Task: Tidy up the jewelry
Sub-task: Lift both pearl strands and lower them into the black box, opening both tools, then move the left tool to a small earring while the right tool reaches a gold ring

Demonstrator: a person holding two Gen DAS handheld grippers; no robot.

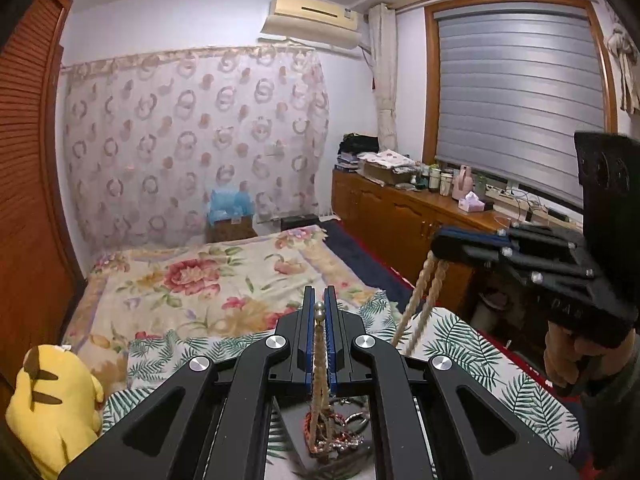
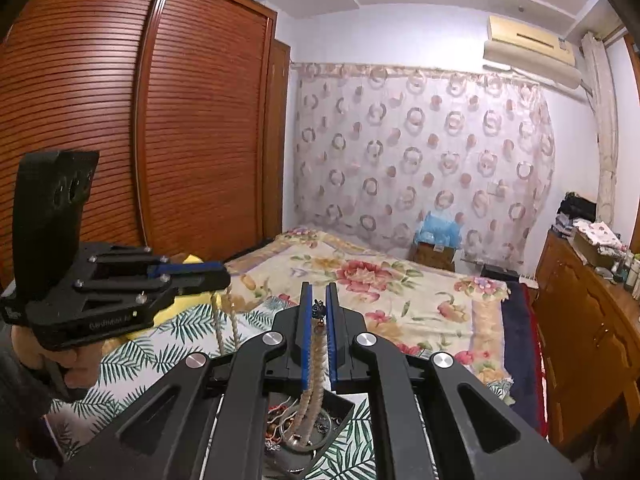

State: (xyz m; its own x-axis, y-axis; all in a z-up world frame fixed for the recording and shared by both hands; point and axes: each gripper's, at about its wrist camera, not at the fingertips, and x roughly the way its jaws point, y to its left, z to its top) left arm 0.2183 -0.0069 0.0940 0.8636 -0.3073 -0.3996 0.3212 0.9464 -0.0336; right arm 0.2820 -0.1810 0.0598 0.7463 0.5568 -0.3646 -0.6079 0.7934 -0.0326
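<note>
On my left wrist camera, the left gripper (image 1: 319, 300) has its blue-lined fingers pressed nearly together on a pearl necklace (image 1: 320, 354) — a couple of pearls poke out at the fingertips, and the beaded strands hang straight down from there to a tangled pile of jewelry (image 1: 336, 434) in a dark tray below, partly hidden by the gripper body. The tray sits on a palm-leaf-print cloth (image 1: 472, 344) at the near end of a bed with a floral bedspread (image 1: 200, 280). Off to the right, the right gripper (image 1: 438, 246) is held up in the air, clamped on a loop of pale strand that slants down toward the cloth. A yellow plush toy (image 1: 52, 396) lies at the lower left. On my right wrist camera, the right gripper (image 2: 319, 300) is pinching the same kind of pearl strand (image 2: 316, 364), with a small dark clasp or charm showing between the blue pads; the doubled strand drops into the black tray (image 2: 340, 404), where rings and chains lie jumbled. To the left, the left gripper (image 2: 224, 276) hangs above the cloth, closed on two strands that dangle beneath it. A slatted wooden wardrobe (image 2: 140, 120) stands behind it.
</note>
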